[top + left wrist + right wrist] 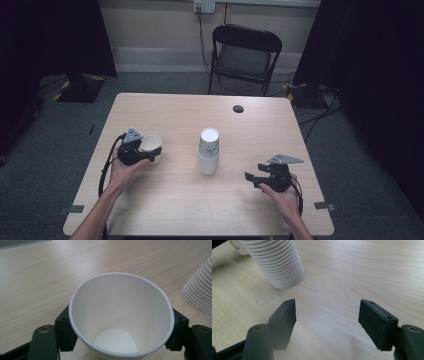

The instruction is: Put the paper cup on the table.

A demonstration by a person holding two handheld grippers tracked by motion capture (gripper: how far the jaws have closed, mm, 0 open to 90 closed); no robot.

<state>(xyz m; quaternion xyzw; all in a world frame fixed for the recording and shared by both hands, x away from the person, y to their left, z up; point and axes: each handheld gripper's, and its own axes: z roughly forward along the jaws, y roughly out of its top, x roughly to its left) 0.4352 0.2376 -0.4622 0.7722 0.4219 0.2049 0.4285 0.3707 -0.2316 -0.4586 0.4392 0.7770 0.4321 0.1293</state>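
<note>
The left hand-held gripper [117, 340] has its two black jaws clamped on the sides of a single paper cup [121, 315], one jaw on each flank of the wall just below the rim. The cup stands mouth-up between the jaws, empty, its white base disc visible inside. In the high view the same left hand-held gripper [145, 150] holds the paper cup [151, 145] low over the counter [165, 200], at the person's left; whether the cup base already touches the counter cannot be determined.

The right hand-held gripper [327, 320] holds nothing: its jaws stand wide apart with bare wood grain between them. In the high view the right hand-held gripper [254, 179] rests low at the person's right, its jaws aimed toward the stack.

Ahead of the right hand-held gripper and to its left stands the stack of cups [278, 262], nested upside down, rims stepped like ribs. The stack of cups [208, 150] sits near the counter centre, between the two hand-held grippers and apart from both; it is to the right of the gripped cup.

Farther off, a dark round port [238, 108] lies near the far counter edge, and a folding chair [244, 55] stands behind it.

Status, as judged: one cup is separated from the stack and turned upright. Remaining: seat it, release it, then take further cups.
</note>
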